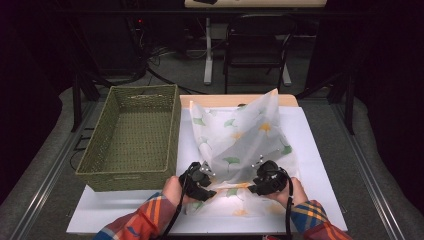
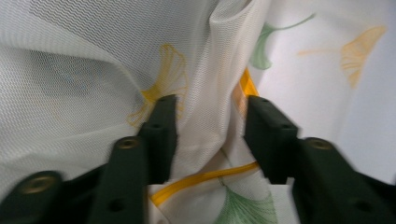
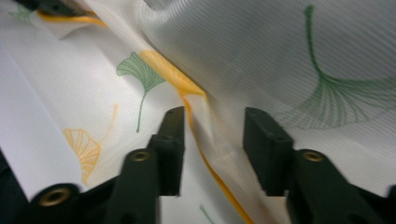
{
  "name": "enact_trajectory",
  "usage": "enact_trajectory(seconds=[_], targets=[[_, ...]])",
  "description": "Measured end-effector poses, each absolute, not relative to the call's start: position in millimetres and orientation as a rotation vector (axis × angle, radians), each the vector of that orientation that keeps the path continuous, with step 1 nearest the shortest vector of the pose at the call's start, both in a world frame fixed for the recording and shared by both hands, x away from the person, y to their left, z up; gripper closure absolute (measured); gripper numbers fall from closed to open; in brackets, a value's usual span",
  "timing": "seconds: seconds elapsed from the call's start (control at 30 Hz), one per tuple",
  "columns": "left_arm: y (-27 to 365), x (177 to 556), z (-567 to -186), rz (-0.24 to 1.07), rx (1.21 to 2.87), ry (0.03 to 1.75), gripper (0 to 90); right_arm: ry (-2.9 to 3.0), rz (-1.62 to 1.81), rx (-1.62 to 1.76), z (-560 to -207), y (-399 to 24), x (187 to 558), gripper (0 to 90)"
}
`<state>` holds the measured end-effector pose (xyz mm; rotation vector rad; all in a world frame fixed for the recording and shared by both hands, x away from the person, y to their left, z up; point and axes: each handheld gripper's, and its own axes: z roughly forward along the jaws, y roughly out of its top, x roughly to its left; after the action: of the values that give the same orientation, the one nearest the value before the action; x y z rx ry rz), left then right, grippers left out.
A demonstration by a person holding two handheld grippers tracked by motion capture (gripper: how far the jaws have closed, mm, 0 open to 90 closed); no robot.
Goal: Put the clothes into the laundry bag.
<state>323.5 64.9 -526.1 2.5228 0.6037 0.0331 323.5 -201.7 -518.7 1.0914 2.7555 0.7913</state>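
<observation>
Lying bunched between both parted jaws, sheer ginkgo-print cloth (image 1: pixel 240 145), left gripper (image 2: pixel 210 121), right gripper (image 3: pixel 212 135), pads not pressing.

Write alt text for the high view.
A person's two hands hold the left tongs and right tongs at the near edge of a sheer white leaf-print cloth, which is rumpled on a white board. An empty green woven basket stands to the left.

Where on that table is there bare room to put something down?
The white board is bare right of the leaf-print mesh cloth, and along its front left below the woven basket, whose inside is empty too. The middle is crowded: cloth, left gripper, right gripper.
</observation>
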Motion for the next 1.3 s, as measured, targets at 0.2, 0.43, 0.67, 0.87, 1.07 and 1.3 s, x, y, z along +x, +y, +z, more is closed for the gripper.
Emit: enact_trajectory(seconds=[0.2,0.43,0.67,0.87,1.07,1.3], targets=[[73,312,-519,0.029,2.515,0.598,27.7,2.732,0.821,1.115,-510,-211,322,33.2],[80,300,-513,0.063,2.517,0.589,17.5,2.694,0.842,1.135,-503,-224,315,14.9],[91,291,-510,0.075,2.5,0.603,15.5,2.666,0.842,1.187,-499,-239,312,6.1],[100,284,-509,0.087,2.493,0.615,14.1,2.64,0.838,1.24,-500,-257,310,0.0],[107,279,-509,0.101,2.495,0.63,13.1,2.61,0.828,1.289,-502,-272,307,0.0],[114,276,-511,0.108,2.488,0.658,12.0,2.59,0.82,1.344,-505,-285,303,0.0]])
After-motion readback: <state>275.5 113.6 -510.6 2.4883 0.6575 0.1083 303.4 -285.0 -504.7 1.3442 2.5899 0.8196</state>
